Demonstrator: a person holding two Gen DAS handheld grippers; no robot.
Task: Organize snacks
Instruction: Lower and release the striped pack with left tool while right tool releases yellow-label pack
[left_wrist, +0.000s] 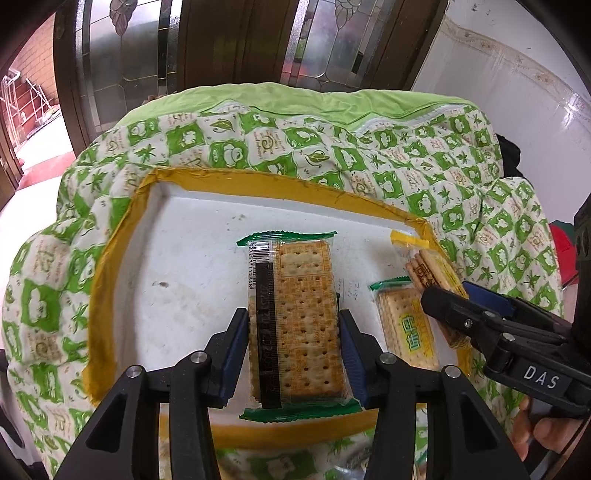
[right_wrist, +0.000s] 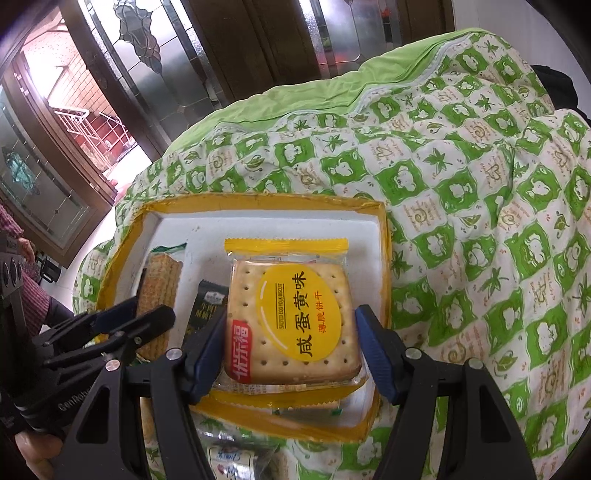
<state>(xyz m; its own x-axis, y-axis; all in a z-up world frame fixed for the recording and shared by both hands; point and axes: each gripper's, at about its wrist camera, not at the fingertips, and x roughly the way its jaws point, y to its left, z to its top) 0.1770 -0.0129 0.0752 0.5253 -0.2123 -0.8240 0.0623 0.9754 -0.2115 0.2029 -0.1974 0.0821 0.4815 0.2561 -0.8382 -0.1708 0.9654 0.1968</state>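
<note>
The left gripper (left_wrist: 293, 332) holds a green cracker pack (left_wrist: 295, 321) by its 2 long sides, over the middle of the white tray (left_wrist: 177, 266) with the yellow rim. The right gripper (right_wrist: 291, 347) holds a yellow cracker pack (right_wrist: 295, 317) — its blue pads (right_wrist: 207, 354) press on both sides — over the right part of the tray. Another green pack (left_wrist: 406, 328) lies in the tray under it, with a dark pack (right_wrist: 205, 310) just beside. The tray sits on a green and white quilt (right_wrist: 480, 221).
</note>
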